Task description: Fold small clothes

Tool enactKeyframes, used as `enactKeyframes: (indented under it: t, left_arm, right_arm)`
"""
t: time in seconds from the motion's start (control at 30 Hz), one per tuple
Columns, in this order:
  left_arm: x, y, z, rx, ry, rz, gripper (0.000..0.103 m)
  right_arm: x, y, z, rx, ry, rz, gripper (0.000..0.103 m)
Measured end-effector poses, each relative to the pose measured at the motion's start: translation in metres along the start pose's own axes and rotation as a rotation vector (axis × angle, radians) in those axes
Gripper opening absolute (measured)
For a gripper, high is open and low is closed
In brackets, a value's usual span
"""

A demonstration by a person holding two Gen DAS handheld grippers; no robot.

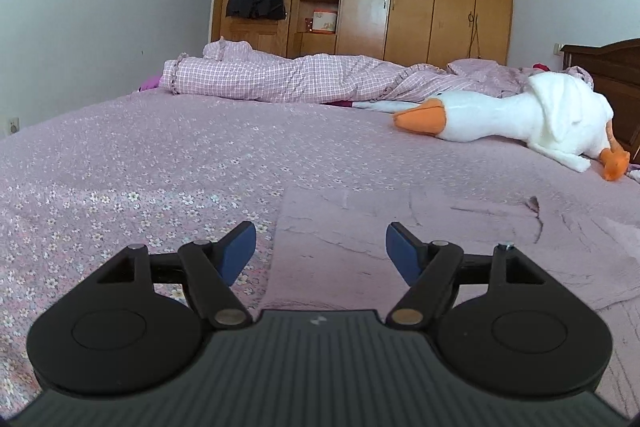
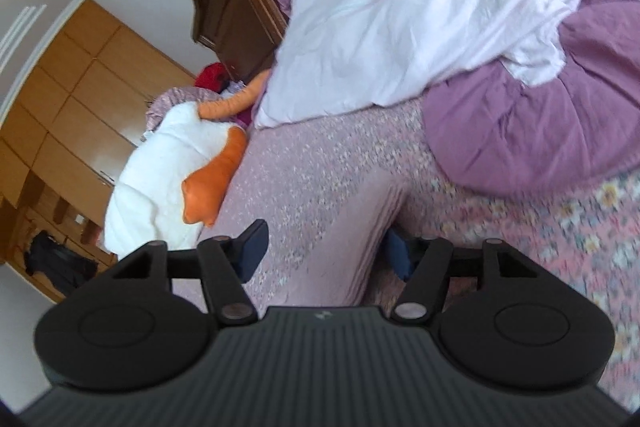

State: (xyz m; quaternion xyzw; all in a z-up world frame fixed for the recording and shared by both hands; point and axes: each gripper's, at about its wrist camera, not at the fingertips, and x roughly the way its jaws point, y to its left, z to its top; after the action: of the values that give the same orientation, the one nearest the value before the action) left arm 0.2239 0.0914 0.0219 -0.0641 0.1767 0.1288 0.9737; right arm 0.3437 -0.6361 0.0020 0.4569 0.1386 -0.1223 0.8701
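Two grippers are out over the bed (image 1: 160, 155), and I read this as the start of a fold. Largest in view is the flowered bedspread, then the plush goose (image 1: 520, 115) well beyond. A pale pink garment (image 1: 420, 227) lies flat just ahead of my left gripper (image 1: 320, 247), whose jaws stand spread and empty. My right gripper (image 2: 324, 247) is also spread, a pink cloth strip (image 2: 360, 227) running between its fingers, unpinched. Next, I judge, each must close on an edge.
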Motion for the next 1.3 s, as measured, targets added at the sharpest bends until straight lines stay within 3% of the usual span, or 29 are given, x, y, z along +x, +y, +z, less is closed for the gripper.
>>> enactKeyframes:
  t: [0.1,0.27,0.33,0.4,0.43,0.53,0.7,0.83,0.93,1.0,1.07,1.17,1.23,1.3]
  left_arm:
    - [-0.001,-0.001,0.0,-0.001,-0.002,-0.001,0.078]
    - [-0.004,-0.004,-0.002,0.019,-0.009,0.0,0.079]
    - [-0.006,-0.004,-0.001,0.023,-0.015,0.001,0.08]
    - [-0.008,-0.003,-0.002,0.035,-0.025,0.007,0.081]
    - [-0.009,-0.002,-0.002,0.037,-0.03,0.01,0.082]
    - [-0.008,-0.002,-0.003,0.028,-0.027,0.017,0.083]
    - [-0.013,-0.006,0.0,0.029,-0.02,0.01,0.083]
    - [-0.02,-0.008,0.009,0.003,-0.038,-0.021,0.084]
    - [-0.014,-0.008,0.007,-0.026,-0.047,-0.024,0.086]
    - [-0.002,-0.009,0.003,0.003,-0.018,-0.01,0.086]
    - [0.008,-0.006,0.003,0.012,0.034,0.015,0.086]
    - [0.005,0.007,0.003,-0.063,0.07,0.053,0.086]
    - [0.004,0.014,0.008,-0.116,0.129,0.033,0.086]
    - [0.002,0.022,0.015,-0.175,0.107,-0.021,0.086]
  right_arm:
    - [0.004,0.0,-0.001,-0.037,-0.014,0.007,0.064]
    - [0.013,0.013,-0.006,-0.118,-0.014,-0.056,0.062]
    - [0.015,0.015,-0.007,-0.143,-0.013,-0.091,0.049]
    - [0.013,0.008,-0.006,-0.092,-0.031,-0.131,0.016]
    - [0.012,0.0,-0.004,-0.044,-0.041,-0.136,0.009]
    - [0.007,-0.015,0.0,0.041,-0.055,-0.099,0.007]
    - [0.008,0.002,-0.004,-0.038,-0.027,-0.126,0.01]
    - [0.001,0.047,-0.007,-0.193,-0.044,-0.09,0.01]
    - [-0.001,0.114,-0.033,-0.54,-0.072,-0.165,0.01]
    - [-0.007,0.158,-0.069,-0.752,-0.106,-0.17,0.01]
    - [-0.011,0.193,-0.102,-0.817,-0.093,-0.103,0.01]
    - [-0.013,0.246,-0.148,-0.908,-0.073,-0.016,0.01]
    - [-0.015,0.278,-0.175,-0.968,-0.066,0.025,0.01]
    - [-0.015,0.305,-0.197,-1.001,-0.044,0.054,0.01]
